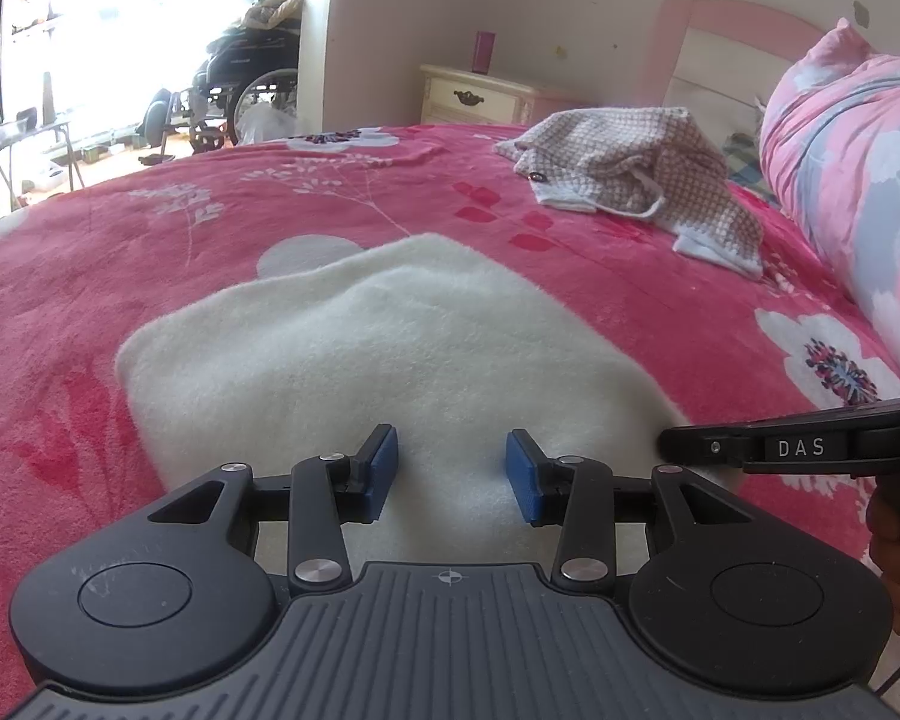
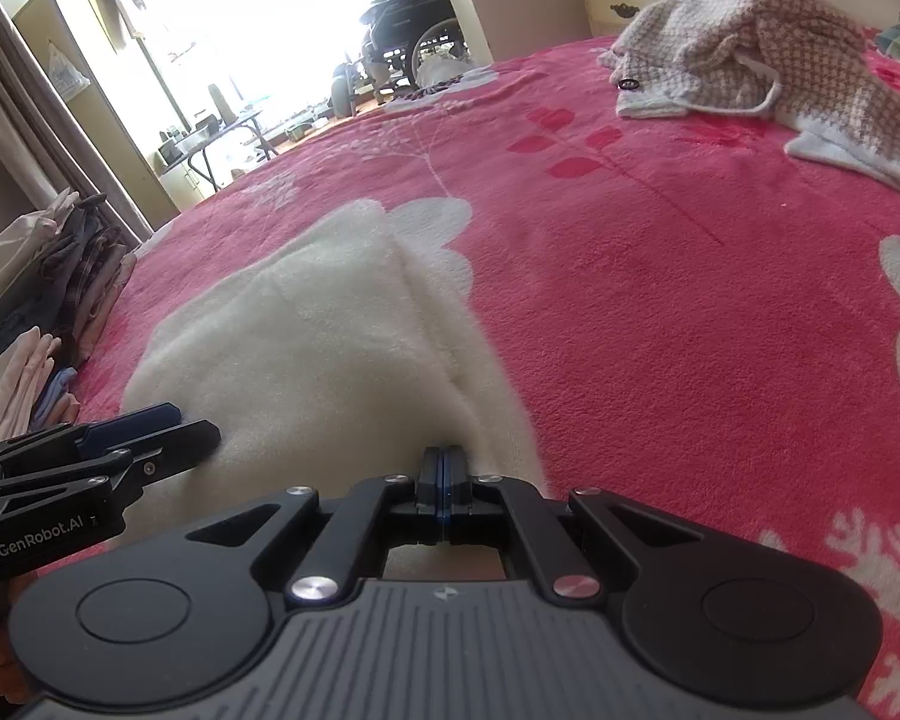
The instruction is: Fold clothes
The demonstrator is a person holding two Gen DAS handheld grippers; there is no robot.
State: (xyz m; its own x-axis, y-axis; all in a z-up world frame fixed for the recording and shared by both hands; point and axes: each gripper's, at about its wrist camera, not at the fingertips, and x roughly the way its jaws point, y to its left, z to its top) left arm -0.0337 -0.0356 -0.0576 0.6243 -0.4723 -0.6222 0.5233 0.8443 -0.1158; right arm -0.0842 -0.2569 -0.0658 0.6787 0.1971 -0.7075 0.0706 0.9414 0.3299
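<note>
We see the left gripper [image 1: 452, 467] with its blue pads spread apart, empty, over the near part of the cream fleece garment [image 1: 378, 354]; the right gripper [image 2: 444, 468], just to its right, has its pads pressed together at the garment's near right edge, though we cannot tell whether fabric lies between them; ahead and to the right, well apart, a checked knit garment [image 1: 636, 174] lies crumpled on the pink floral blanket [image 1: 150, 240].

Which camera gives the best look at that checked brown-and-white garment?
The right wrist view: the checked garment lies crumpled, large and sharp near the top. The left wrist view shows it whole but smaller, farther off.
</note>
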